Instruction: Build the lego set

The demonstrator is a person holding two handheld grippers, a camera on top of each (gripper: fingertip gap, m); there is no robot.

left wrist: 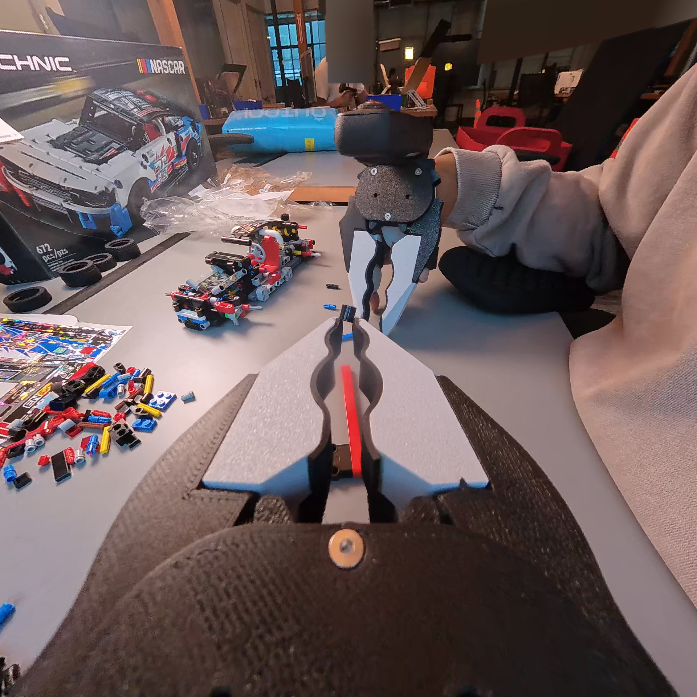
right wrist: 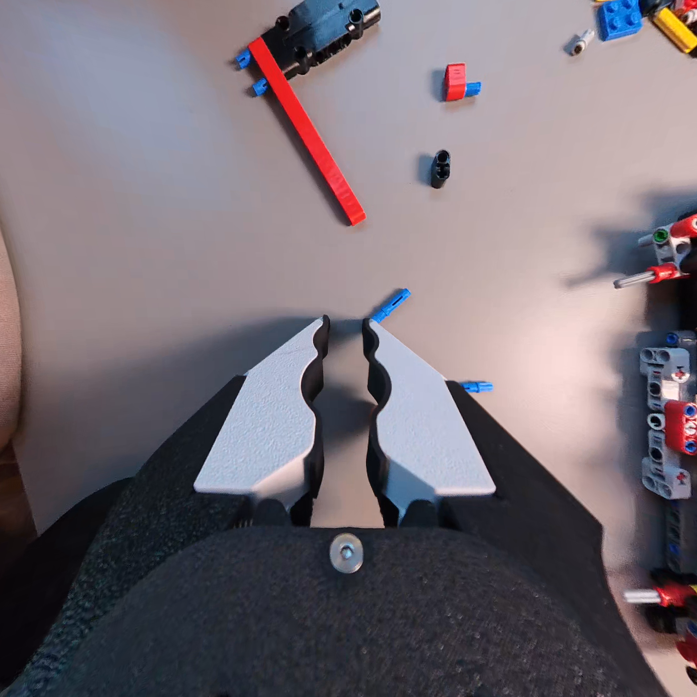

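R tool (right wrist: 345,320), apart & empty, is hovering w/ blue pin (right wrist: 390,303) lying on surface (right wrist: 151,226) just outside its tip, so closing is risking flicking it off; L tool (left wrist: 346,320), narrowly apart, is gripping nothing.

a grey table (left wrist: 471,377) stood in a dim, workshop-like hall with wooden posts (left wrist: 171,41), a tall paned window (left wrist: 290,45) glowing blue at the back (daylight behind it), and cluttered benches (left wrist: 415,109) beyond.
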